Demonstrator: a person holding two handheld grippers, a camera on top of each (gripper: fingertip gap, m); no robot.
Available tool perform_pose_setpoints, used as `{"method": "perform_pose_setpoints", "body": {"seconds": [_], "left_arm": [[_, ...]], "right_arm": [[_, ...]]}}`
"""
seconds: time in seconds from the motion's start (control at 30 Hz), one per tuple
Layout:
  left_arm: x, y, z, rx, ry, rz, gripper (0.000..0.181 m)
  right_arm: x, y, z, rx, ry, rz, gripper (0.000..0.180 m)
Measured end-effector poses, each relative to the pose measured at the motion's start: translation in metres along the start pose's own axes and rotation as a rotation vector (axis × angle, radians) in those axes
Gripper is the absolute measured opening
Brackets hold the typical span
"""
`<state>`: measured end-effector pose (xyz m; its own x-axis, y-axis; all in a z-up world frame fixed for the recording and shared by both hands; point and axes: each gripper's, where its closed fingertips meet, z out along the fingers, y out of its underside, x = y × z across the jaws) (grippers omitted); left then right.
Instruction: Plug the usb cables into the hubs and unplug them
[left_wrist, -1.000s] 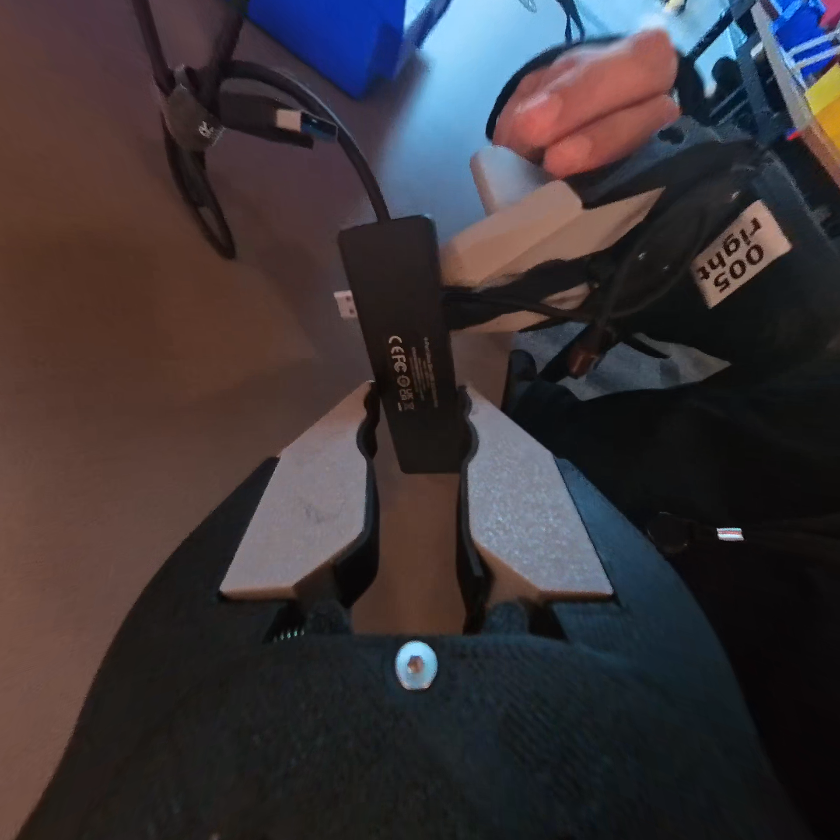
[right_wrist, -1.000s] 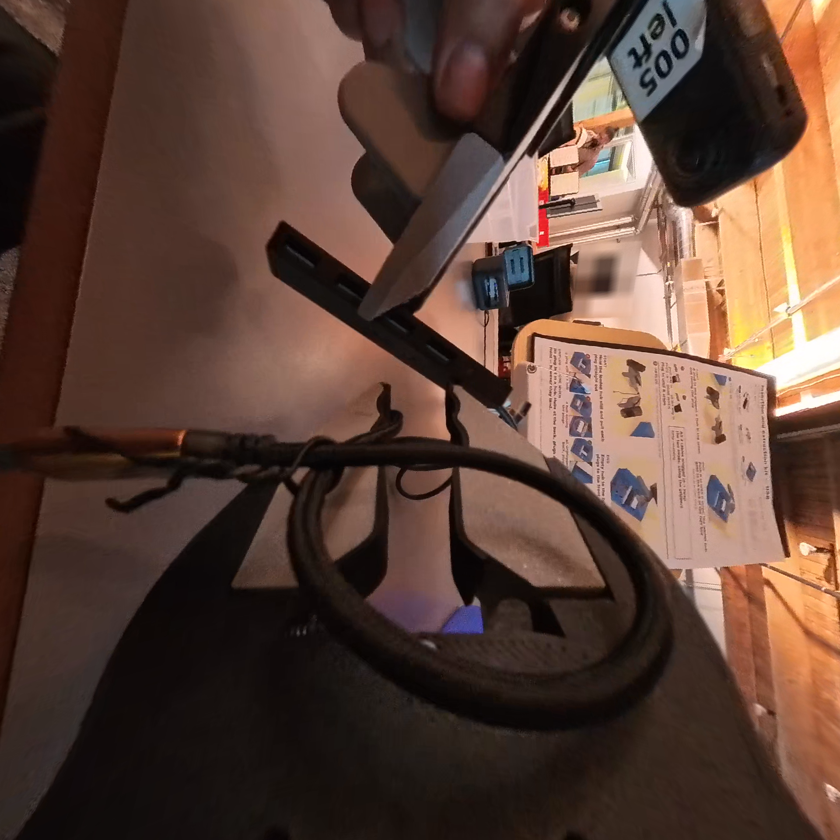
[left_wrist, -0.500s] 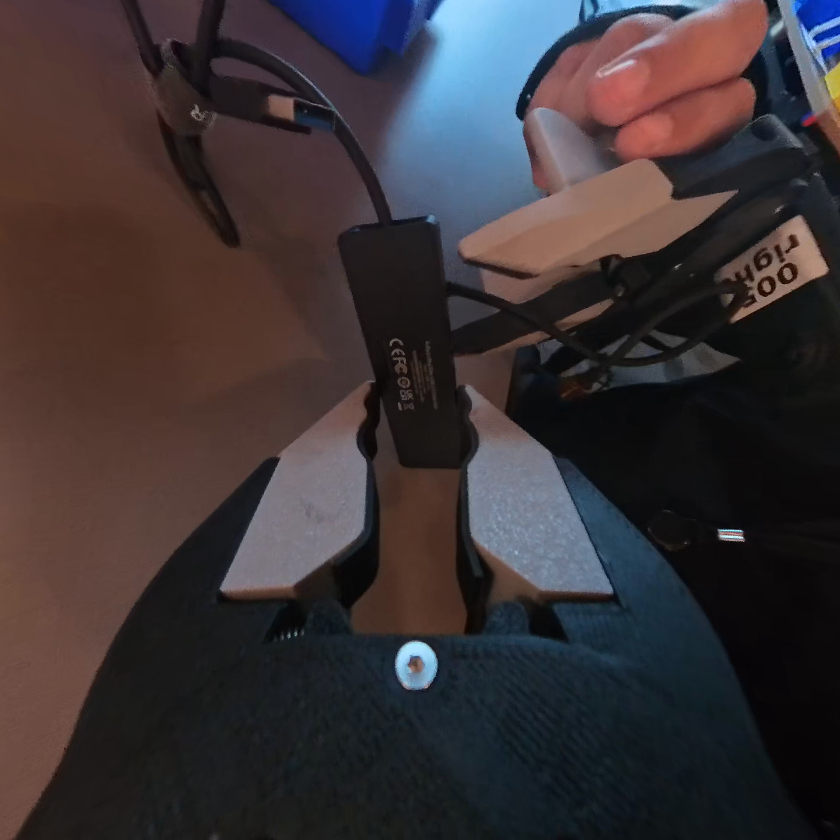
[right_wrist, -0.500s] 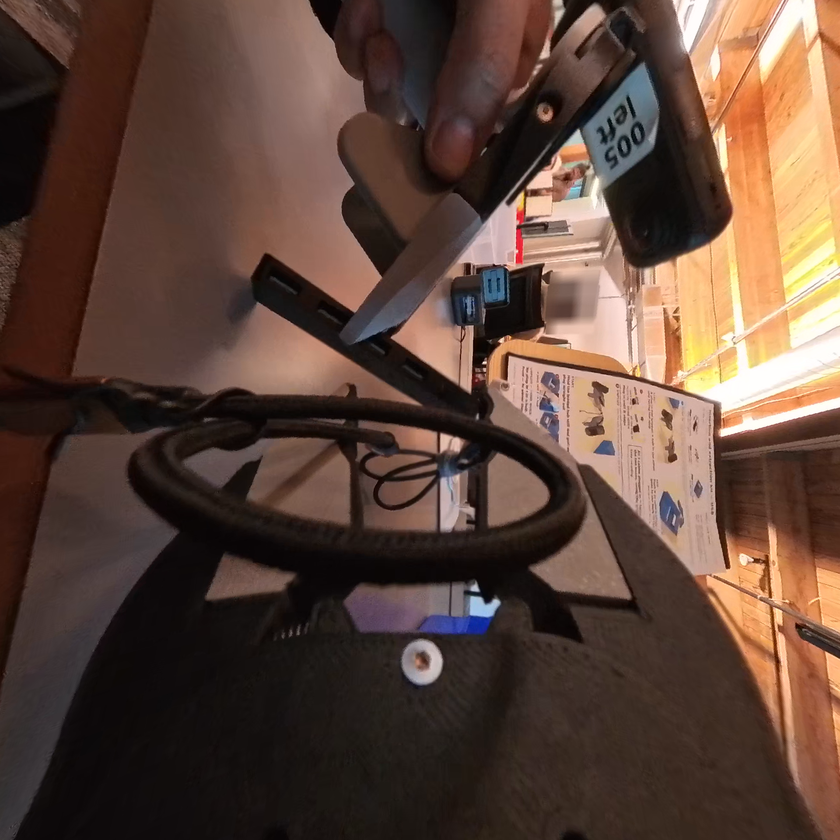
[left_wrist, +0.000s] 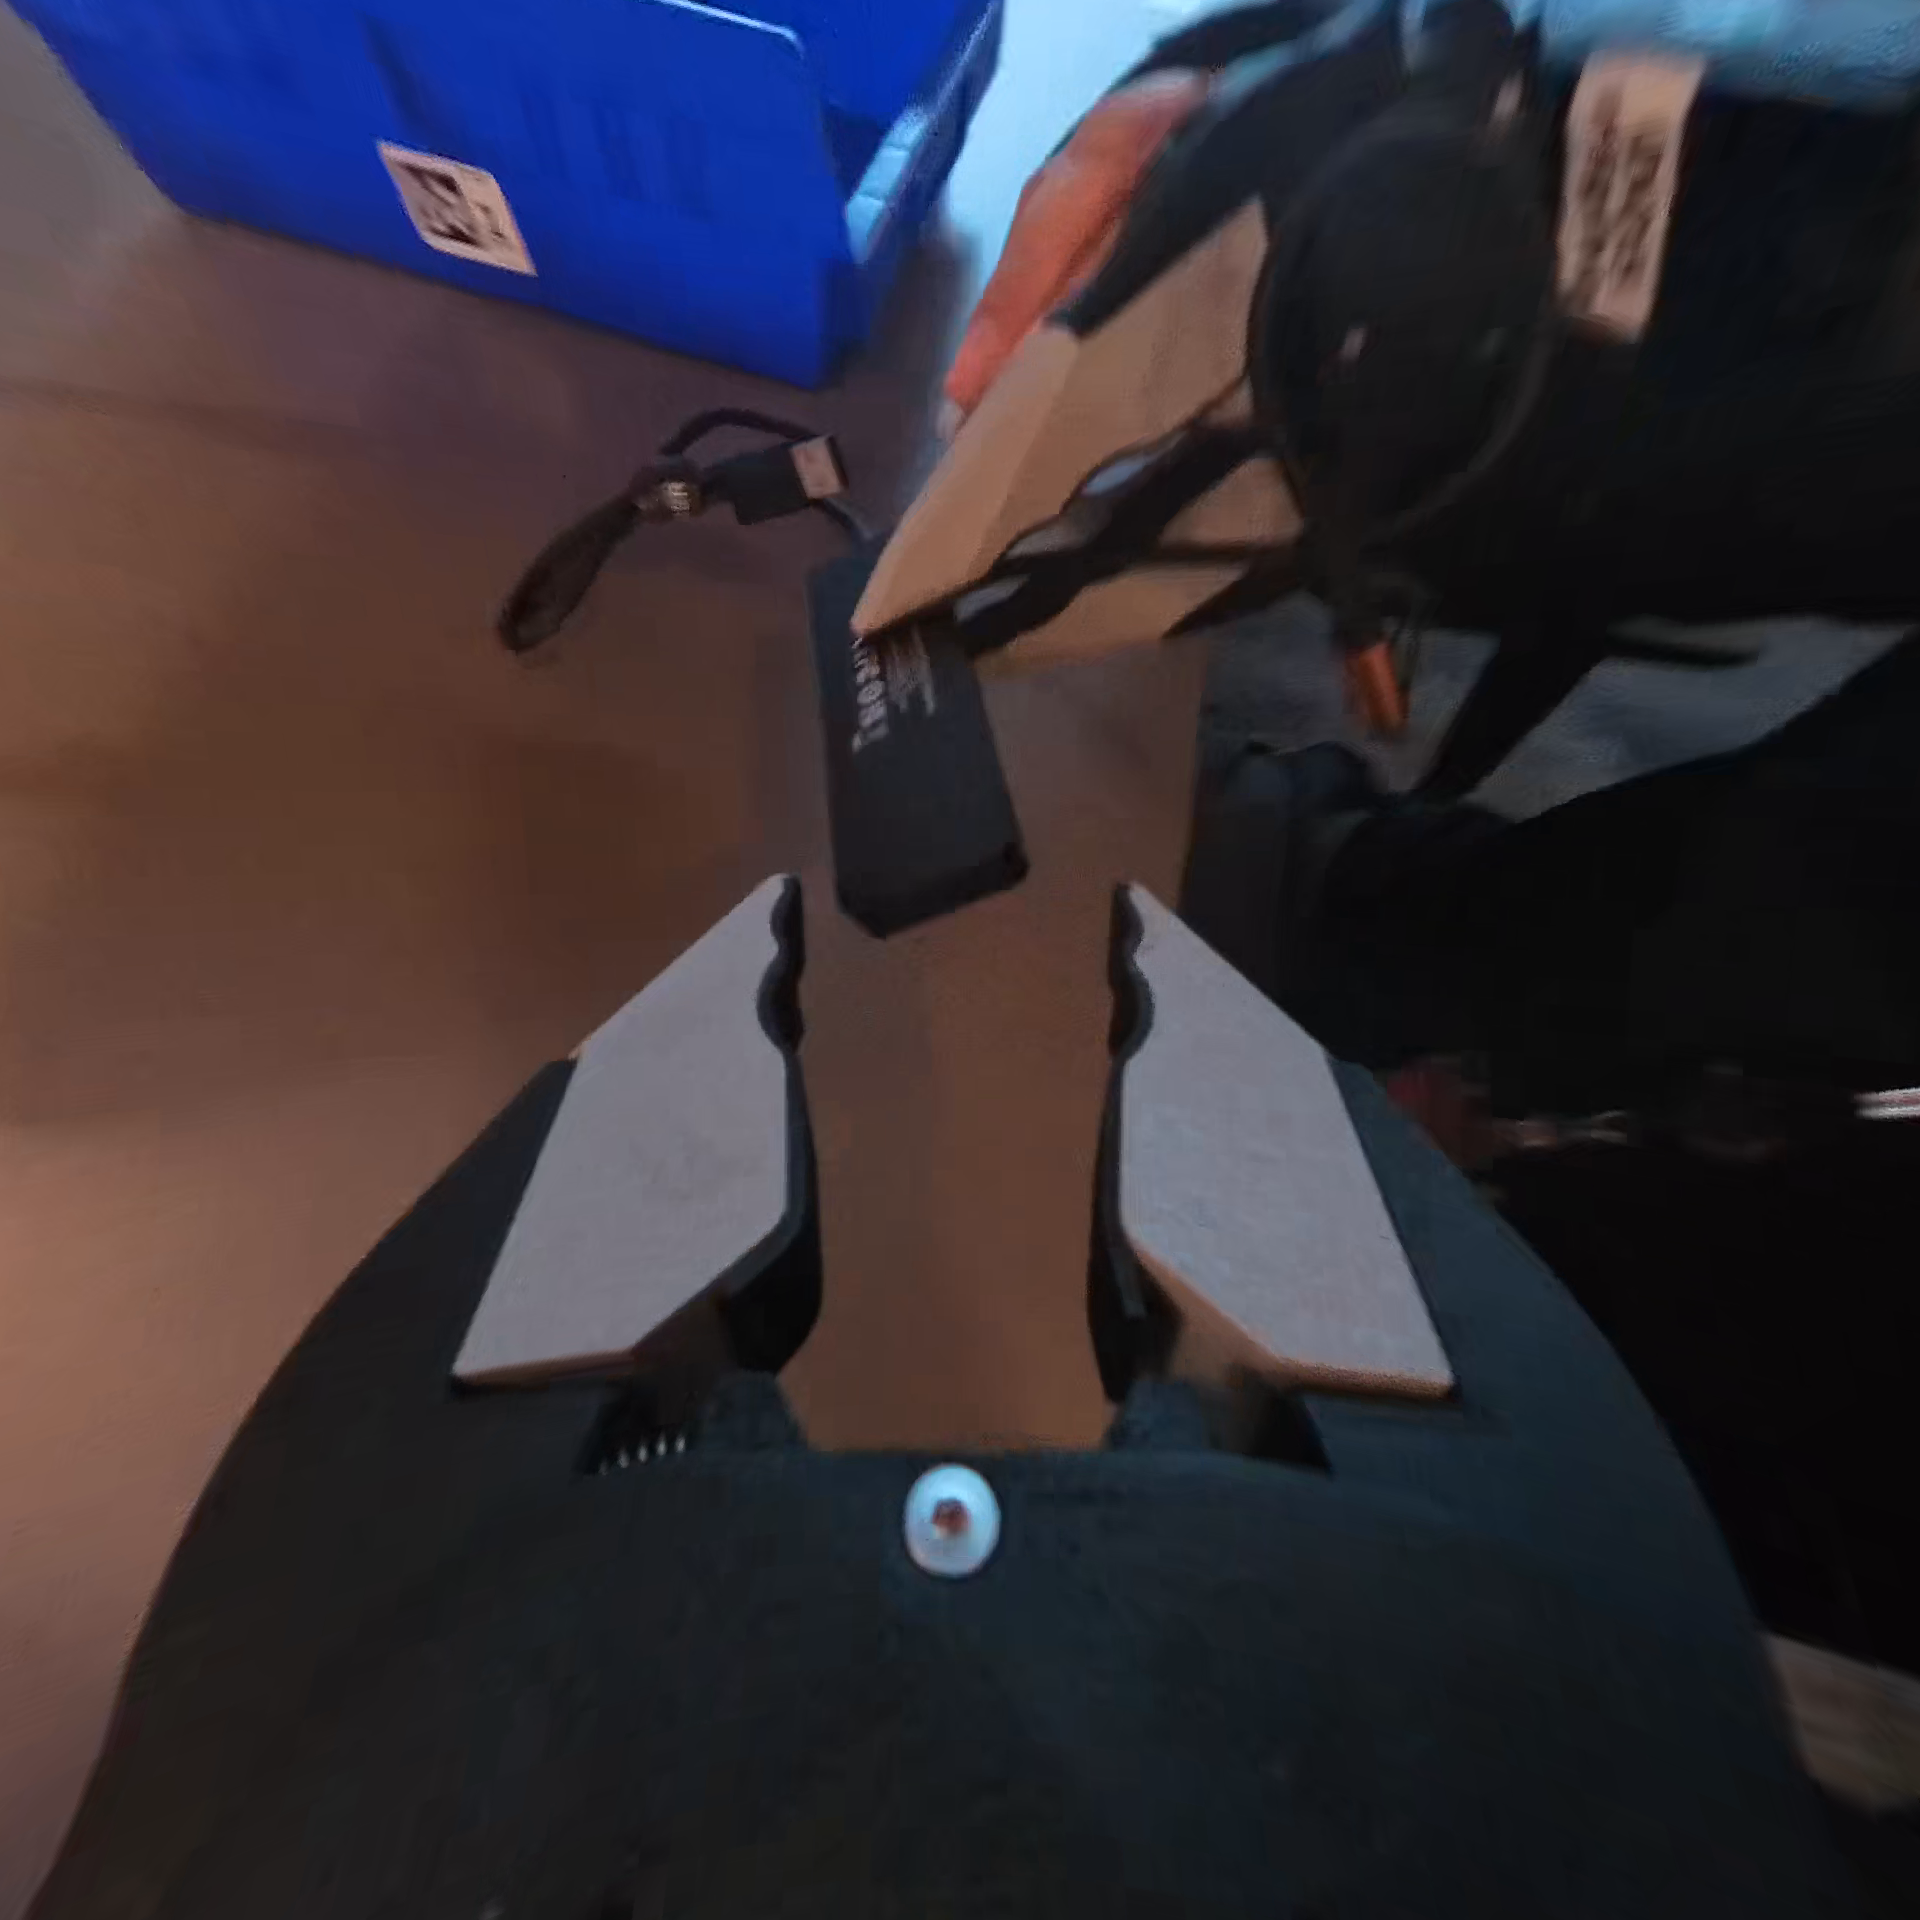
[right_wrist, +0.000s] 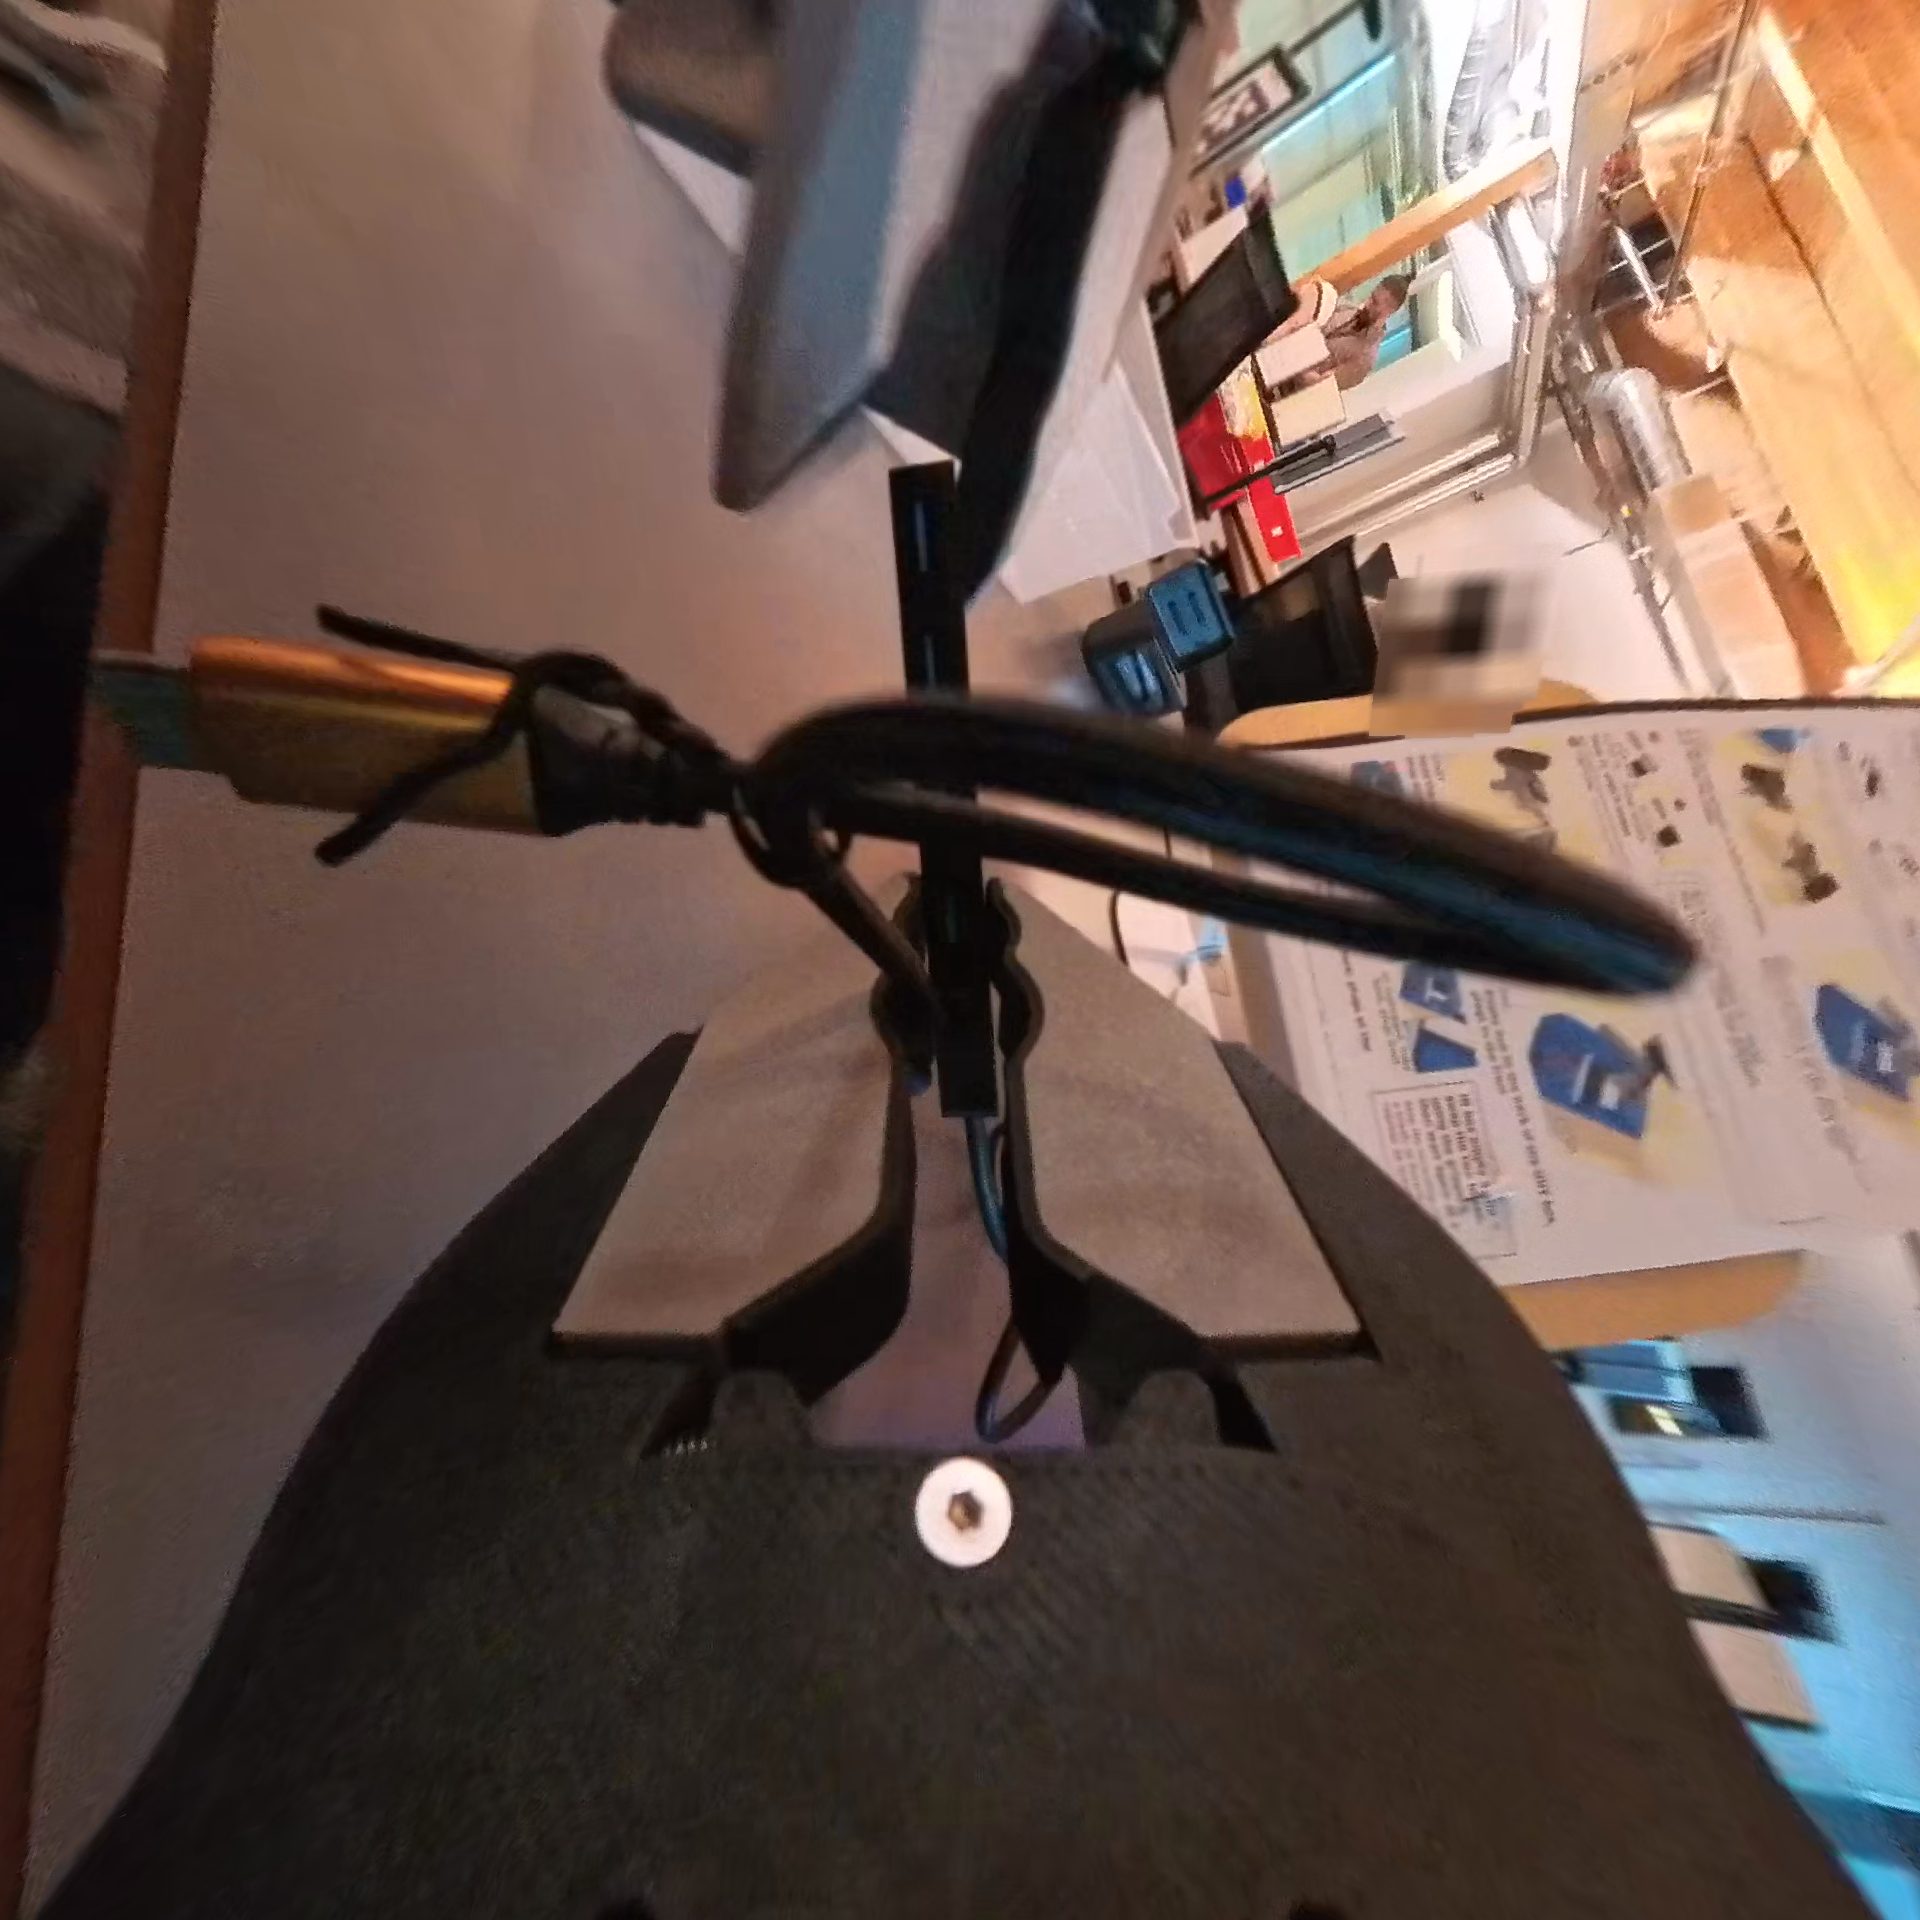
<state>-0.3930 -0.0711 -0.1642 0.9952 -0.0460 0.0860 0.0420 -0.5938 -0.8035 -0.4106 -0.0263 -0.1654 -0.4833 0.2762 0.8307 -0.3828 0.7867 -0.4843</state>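
Two grippers, one hub between them. Left wrist view: left gripper (left_wrist: 956, 925) has its jaws spread wide, nothing between them. The black hub (left_wrist: 914, 769) sits just ahead of the tips, not touched by them, tilted, its far end under the tips of the right gripper (left_wrist: 914, 603). Hub's own lead and plug (left_wrist: 800, 478) trail on the brown table (left_wrist: 260, 831), near a blue bin (left_wrist: 520, 156). No cable seen in any hub port from here; pic is blurred.

Right wrist view: right gripper (right_wrist: 951, 997) has jaws pressed onto the hub (right_wrist: 935, 644), seen edge-on, w/ a thin wire caught alongside. A looped black cable (right_wrist: 1247, 831) w/ a copper-coloured plug (right_wrist: 353, 738) hangs across the front, apparently not plugged in. Instruction sheet (right_wrist: 1621, 966) at right.

Judgement: this cable looks unplugged now; can't tell how many rounds remain.
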Motion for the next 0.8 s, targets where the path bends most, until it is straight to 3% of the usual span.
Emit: {"method": "perform_pose_setpoints", "body": {"seconds": [0.03, 0.13, 0.3, 0.37, 0.53, 0.8], "left_arm": [[-0.006, 0.000, -0.003, -0.013, -0.082, 0.070, 0.060], [-0.012, -0.011, -0.004, -0.002, -0.247, 0.263, 0.044], [0.005, -0.040, 0.012, 0.166, -0.315, 0.553, 0.016], [0.011, -0.047, 0.015, 0.211, -0.364, 0.663, 0.013], [0.027, -0.056, 0.020, 0.257, -0.344, 0.702, 0.013], [0.009, -0.048, 0.016, 0.146, -0.465, 0.754, 0.008]], "right_arm": [[0.003, 0.000, -0.002, 0.021, -0.011, 0.039, 0.007], [0.008, -0.004, -0.010, 0.097, -0.038, 0.118, 0.007], [0.010, -0.014, -0.022, 0.238, -0.083, 0.170, 0.007], [0.008, -0.018, -0.027, 0.282, -0.121, 0.188, 0.007], [0.004, -0.026, -0.035, 0.362, -0.196, 0.251, 0.009], [0.018, -0.004, -0.031, 0.274, -0.217, 0.436, 0.011]]}}
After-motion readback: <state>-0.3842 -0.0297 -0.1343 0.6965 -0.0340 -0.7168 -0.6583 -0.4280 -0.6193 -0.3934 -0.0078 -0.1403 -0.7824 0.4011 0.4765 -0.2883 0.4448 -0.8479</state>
